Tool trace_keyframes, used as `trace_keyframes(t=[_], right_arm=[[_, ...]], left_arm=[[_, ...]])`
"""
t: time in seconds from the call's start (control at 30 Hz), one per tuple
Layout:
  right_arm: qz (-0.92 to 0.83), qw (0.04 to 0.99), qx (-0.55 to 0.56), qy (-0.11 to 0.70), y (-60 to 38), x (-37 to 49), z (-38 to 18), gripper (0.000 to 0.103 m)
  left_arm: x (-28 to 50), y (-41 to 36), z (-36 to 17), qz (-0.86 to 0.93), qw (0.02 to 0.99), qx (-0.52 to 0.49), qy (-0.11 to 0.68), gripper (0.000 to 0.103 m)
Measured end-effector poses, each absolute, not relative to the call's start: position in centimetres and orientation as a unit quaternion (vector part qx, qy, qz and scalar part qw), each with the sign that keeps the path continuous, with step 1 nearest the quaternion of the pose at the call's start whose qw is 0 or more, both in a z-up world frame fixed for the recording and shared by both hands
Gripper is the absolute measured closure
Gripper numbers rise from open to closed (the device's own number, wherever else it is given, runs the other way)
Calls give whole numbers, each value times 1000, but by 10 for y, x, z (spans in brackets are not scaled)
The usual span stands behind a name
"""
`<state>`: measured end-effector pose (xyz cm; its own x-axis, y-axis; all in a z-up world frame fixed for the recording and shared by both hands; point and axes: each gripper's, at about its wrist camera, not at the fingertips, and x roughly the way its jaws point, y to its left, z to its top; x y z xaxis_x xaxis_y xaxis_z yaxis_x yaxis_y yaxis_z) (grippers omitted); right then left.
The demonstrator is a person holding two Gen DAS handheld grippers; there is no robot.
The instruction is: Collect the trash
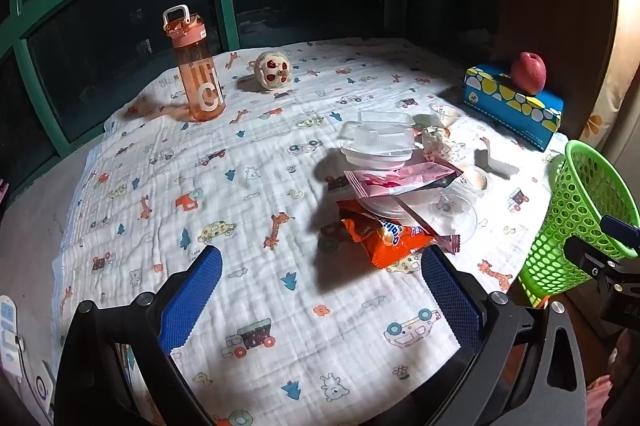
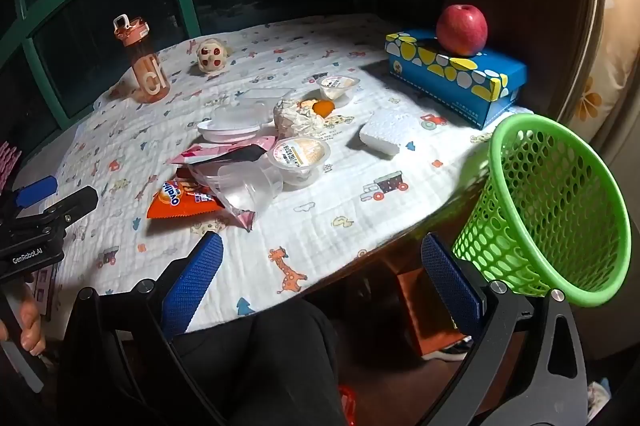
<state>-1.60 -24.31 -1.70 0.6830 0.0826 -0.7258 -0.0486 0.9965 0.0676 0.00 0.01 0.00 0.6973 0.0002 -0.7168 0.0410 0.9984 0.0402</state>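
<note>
Both grippers spread wide, nothing between the pads: left gripper (image 1: 322, 296) over bare patterned cloth (image 1: 248, 306), right gripper (image 2: 322, 286) over the table edge. Trash pile sits mid-frame: orange snack bag (image 2: 180, 200), pink wrapper (image 2: 224, 152), jelly cup (image 2: 300, 156), clear plastic lids, possibly stacked. Green basket (image 2: 556, 202) at right edge, tilted. Apple (image 2: 462, 29) rests on blue box (image 2: 460, 78).
</note>
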Motion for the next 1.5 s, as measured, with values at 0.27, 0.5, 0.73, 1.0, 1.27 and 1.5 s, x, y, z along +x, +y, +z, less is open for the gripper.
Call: trace_keyframes(t=[0.27,0.5,0.73,1.0,1.27,1.5], right_arm=[[35,917,22,396,-243,-16,-17,5],[36,917,22,396,-244,-16,-17,5],[36,917,22,396,-244,-16,-17,5],[36,917,23,396,-244,-16,-17,5],[36,917,23,396,-244,-16,-17,5],[36,917,24,396,-244,-16,-18,5]], left_arm=[[0,0,0,-11,921,26,388,6],[0,0,0,-11,921,24,388,6],[1,-2,3,-10,921,25,388,6],[2,-2,5,-10,922,24,387,6],[2,-1,5,-11,922,24,387,6],[1,-2,5,-11,922,24,387,6]])
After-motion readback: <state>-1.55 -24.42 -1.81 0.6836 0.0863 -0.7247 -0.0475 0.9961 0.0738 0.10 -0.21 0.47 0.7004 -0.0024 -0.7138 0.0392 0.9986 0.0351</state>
